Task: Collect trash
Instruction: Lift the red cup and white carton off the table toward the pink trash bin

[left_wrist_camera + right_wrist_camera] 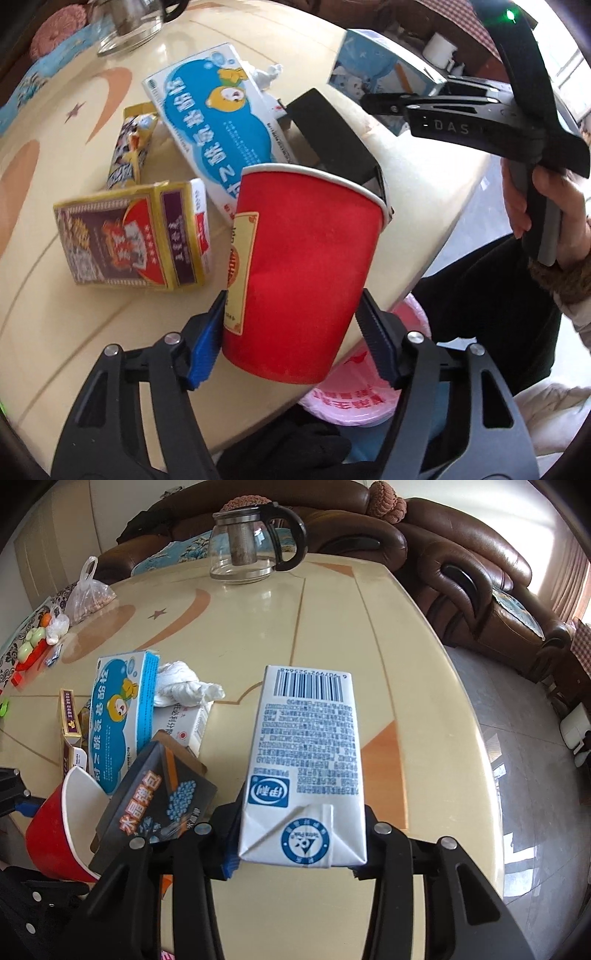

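red cup (pixel 303 266): matt paper, white rolled rim
milk carton (pixel 306 753): smooth printed paperboard
table (pixel 332 627): glossy cream surface, reflective
teapot (pixel 247 546): clear glass, black plastic handle
sofa (pixel 461 565): shiny brown leather

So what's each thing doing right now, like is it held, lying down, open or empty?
Red paper cup: tilted, between the left gripper's jaws, looks empty.
Milk carton: clamped in the right gripper, above the table.
Black box: tilted, leaning against the cup.
Blue and white box: lying flat, end flap open.
Glass teapot: upright, looks empty.
Tissue: crumpled.
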`<state>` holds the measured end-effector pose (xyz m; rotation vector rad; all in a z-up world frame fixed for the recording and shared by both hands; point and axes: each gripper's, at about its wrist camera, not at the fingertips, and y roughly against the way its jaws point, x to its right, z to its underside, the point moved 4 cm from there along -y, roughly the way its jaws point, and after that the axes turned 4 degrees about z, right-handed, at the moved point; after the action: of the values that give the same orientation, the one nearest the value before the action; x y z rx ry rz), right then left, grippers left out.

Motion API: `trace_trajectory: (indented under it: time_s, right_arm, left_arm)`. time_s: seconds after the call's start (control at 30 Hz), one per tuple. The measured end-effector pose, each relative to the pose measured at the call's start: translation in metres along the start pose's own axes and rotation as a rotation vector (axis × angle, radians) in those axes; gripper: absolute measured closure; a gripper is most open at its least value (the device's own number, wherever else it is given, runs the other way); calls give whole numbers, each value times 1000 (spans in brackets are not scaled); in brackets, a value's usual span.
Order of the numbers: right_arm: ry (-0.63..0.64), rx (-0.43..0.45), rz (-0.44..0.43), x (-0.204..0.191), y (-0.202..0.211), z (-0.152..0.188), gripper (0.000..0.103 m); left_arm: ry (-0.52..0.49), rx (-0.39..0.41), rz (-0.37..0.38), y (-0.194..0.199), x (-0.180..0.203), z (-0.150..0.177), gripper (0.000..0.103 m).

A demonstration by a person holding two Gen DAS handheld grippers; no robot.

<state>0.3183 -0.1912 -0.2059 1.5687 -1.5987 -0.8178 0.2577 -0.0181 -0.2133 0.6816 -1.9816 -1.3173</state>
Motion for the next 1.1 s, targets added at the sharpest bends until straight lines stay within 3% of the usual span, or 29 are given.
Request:
trace_trajectory:
  time_s: [0.23,0.57,1.1]
  right_arm:
    - [-3,-1,0,2,2,2,61]
    - [-2,9,-5,-2,10,4,61]
    - [25,52,3,-7,45,9,61]
  left_arm:
    - [105,12,31,5,-6,24,40]
    - [132,49,21,23,-15,63,41]
    - [180,122,-13,64,-12,78,41]
